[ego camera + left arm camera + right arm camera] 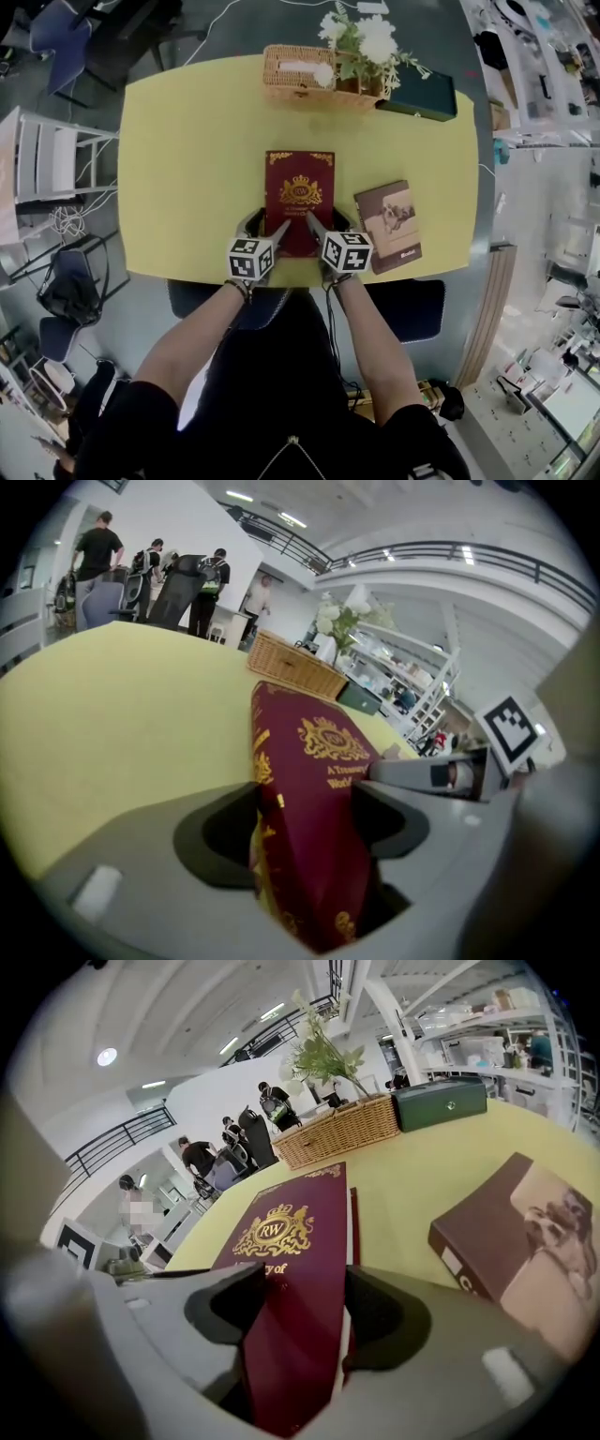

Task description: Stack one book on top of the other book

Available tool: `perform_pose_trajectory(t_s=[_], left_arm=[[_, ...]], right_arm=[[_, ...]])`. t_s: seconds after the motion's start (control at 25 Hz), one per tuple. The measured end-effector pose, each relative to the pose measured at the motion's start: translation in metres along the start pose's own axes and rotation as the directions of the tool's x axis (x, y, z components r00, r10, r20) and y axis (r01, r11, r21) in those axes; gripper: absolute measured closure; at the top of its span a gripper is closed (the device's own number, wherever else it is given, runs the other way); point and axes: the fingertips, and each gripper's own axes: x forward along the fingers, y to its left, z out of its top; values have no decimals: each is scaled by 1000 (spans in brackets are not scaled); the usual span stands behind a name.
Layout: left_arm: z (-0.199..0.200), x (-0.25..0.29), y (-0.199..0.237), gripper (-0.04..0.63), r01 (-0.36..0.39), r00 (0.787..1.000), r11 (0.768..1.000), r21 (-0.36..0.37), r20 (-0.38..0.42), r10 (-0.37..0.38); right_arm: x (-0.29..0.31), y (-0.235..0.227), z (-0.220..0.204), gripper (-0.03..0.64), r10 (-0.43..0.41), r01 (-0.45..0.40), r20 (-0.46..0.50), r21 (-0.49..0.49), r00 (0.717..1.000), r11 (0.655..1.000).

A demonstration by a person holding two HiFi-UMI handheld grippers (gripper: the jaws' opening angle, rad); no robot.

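Yellow table point(187, 141) — red book point(298, 202) beside brown book point(389, 225) — grey floor point(234, 33).

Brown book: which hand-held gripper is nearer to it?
Right. The right hand-held gripper, jaws closing with the red book between them, is just left of the brown book; the left hand-held gripper is farther left, also at the red book's near edge.

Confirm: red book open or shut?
Shut: the red book lies flat on the table, gold-crest cover up, no pages spread.
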Motion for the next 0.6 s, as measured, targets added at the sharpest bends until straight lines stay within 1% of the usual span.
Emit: perform_pose_trajectory(t_s=[0.16, 0.32, 0.44, 0.6], left_arm=[[0, -1, 2, 264, -19, 999, 999, -32, 26, 19], [2, -11, 6, 264, -23, 999, 999, -37, 43, 25], [6, -27, 13, 264, -36, 997, 999, -32, 73, 38], [12, -54, 34, 264, -56, 994, 998, -24, 95, 58]], right_arm=[[-1, 2, -2, 353, -16, 16, 14, 12, 1000, 1000], [-4, 14, -4, 356, -16, 16, 31, 11, 999, 1000], [-4, 31, -1, 356, -7, 7, 39, -7, 999, 1000], [4, 64, 0, 356, 24, -23, 29, -18, 999, 1000]])
